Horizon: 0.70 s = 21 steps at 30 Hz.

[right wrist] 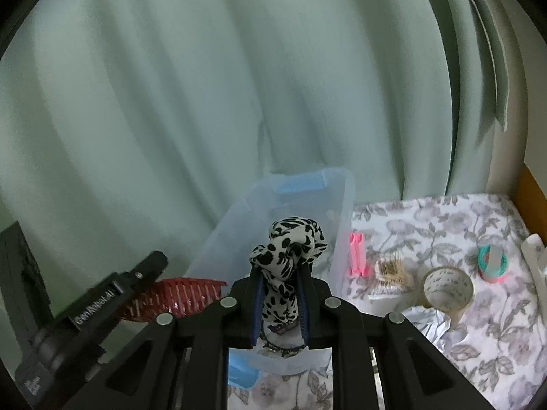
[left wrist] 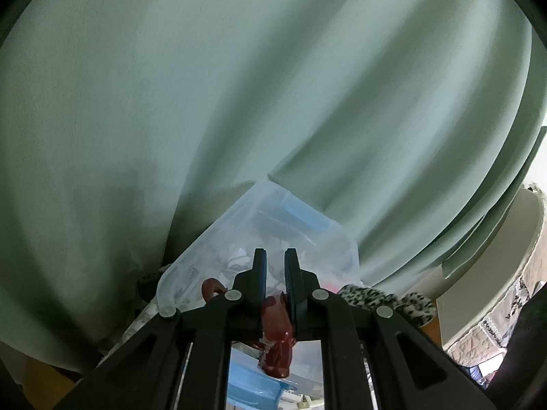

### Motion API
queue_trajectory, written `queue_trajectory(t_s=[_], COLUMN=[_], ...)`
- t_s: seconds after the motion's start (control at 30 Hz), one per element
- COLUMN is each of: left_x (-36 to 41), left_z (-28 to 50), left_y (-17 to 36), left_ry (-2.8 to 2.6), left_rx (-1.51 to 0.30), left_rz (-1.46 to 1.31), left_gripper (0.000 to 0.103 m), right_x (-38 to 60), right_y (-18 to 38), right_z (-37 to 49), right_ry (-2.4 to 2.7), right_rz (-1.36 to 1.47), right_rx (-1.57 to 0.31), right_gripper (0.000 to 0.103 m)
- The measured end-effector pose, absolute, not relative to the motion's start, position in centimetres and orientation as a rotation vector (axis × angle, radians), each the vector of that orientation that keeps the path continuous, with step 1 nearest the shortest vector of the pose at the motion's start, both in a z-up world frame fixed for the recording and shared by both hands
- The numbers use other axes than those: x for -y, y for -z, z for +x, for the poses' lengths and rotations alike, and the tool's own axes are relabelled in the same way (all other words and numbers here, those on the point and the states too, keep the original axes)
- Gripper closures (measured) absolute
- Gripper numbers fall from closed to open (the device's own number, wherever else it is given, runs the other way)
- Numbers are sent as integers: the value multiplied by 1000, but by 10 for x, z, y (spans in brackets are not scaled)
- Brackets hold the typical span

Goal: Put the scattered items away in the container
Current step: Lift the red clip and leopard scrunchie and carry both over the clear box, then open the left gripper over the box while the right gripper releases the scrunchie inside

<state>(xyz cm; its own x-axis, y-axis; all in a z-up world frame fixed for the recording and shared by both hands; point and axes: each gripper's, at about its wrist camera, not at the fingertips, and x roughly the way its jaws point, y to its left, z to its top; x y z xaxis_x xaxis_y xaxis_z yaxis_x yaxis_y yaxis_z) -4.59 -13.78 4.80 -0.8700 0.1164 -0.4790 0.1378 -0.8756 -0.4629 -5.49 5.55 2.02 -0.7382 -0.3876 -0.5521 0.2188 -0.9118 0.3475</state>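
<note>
My left gripper (left wrist: pixel 275 256) is shut on a dark red hair claw clip (left wrist: pixel 277 335), which hangs between its fingers over the clear plastic bin (left wrist: pixel 212 256). From the right wrist view the same red clip (right wrist: pixel 184 295) and the left gripper (right wrist: pixel 150 266) show at the bin's left side. My right gripper (right wrist: pixel 281 273) is shut on a black-and-white spotted scrunchie (right wrist: pixel 287 249), held above the clear plastic bin (right wrist: pixel 343 239) with blue latches. The spotted scrunchie (left wrist: pixel 383 299) also shows at the right in the left wrist view.
On the floral cloth (right wrist: pixel 444 341) right of the bin lie pink clips (right wrist: pixel 357 254), a bundle of hair pins (right wrist: pixel 393 270), a roll of patterned tape (right wrist: pixel 448 288), a teal and pink tape roll (right wrist: pixel 492 261) and crumpled foil (right wrist: pixel 430 324). A pale green curtain (right wrist: pixel 205 102) hangs behind.
</note>
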Motion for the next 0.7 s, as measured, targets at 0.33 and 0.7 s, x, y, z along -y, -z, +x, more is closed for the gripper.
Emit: queue_trajectory(t_s=[0.33, 0.7], left_x=[132, 117], left_z=[-64, -65], left_y=[-34, -37], left_ry=[2915, 2929], left_rx=[-747, -673], left_rz=[862, 901], left_gripper=[93, 93], right_x=[-43, -43], right_y=[5, 16], right_z=[-70, -70], right_ry=[2592, 2553], right_rz=[1012, 1062], right_rx=[323, 290], right_gripper=[83, 78])
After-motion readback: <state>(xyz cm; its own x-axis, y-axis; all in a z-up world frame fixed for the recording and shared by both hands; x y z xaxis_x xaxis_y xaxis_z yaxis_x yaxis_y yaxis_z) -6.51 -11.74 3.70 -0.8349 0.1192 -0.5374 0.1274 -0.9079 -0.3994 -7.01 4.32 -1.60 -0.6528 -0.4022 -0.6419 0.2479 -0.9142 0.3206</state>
